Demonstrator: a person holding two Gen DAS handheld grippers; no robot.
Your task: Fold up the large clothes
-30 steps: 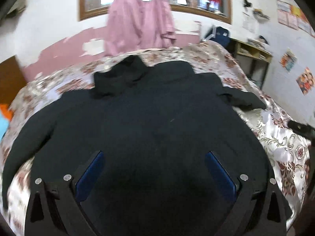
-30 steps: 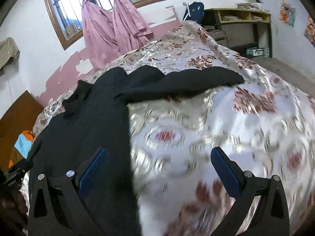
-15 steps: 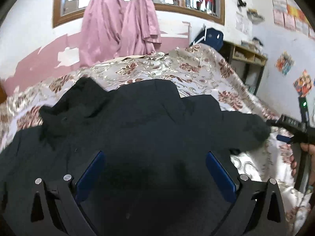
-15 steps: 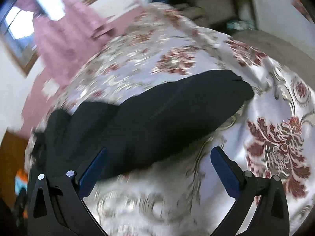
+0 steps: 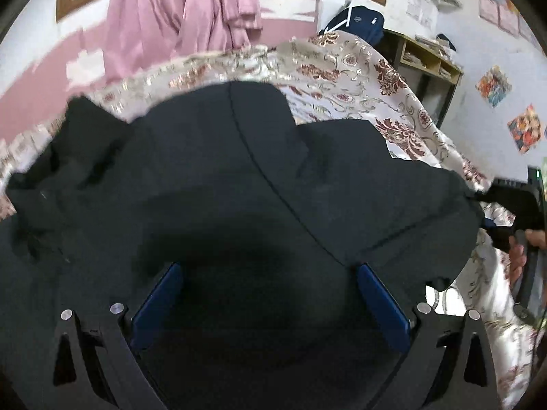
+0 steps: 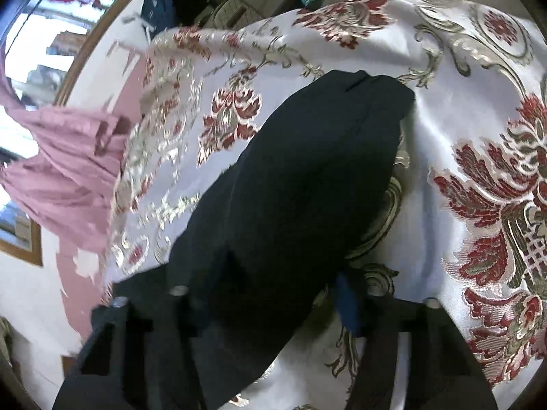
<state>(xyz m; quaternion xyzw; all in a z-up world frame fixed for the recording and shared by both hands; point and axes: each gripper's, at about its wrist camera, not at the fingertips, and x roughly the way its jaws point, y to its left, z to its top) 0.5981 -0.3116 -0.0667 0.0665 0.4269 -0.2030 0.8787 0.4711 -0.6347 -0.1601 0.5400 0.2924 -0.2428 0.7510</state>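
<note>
The left gripper (image 5: 266, 304) is seen with its blue pads (image 5: 157, 304) spread wide and released, poised over the dark body of the black garment (image 5: 239, 188); no cloth is pinched between them. The right gripper (image 6: 270, 294) has just been closing its jaws, and the black sleeve (image 6: 301, 184) lies between its fingers — it appears grasped there, though the left finger is largely hidden by the cloth. In the left wrist view the right gripper (image 5: 512, 212) is found at the sleeve's cuff end, held by a hand (image 5: 526, 253).

The garment is spread flat on the bed, over a floral bedspread (image 6: 478, 157) of white, red and gold. Its body runs away from the left gripper towards the pink curtain (image 5: 177, 17) and the window wall, a seam line tracing diagonally across it. The sleeve's long axis is noted running from the right gripper up and to the right, its cuff (image 6: 372, 92) pointing towards the bed's far edge — the sleeve lies flat on the bedspread. A wooden shelf unit (image 5: 427, 61) stands beyond the bed.
</note>
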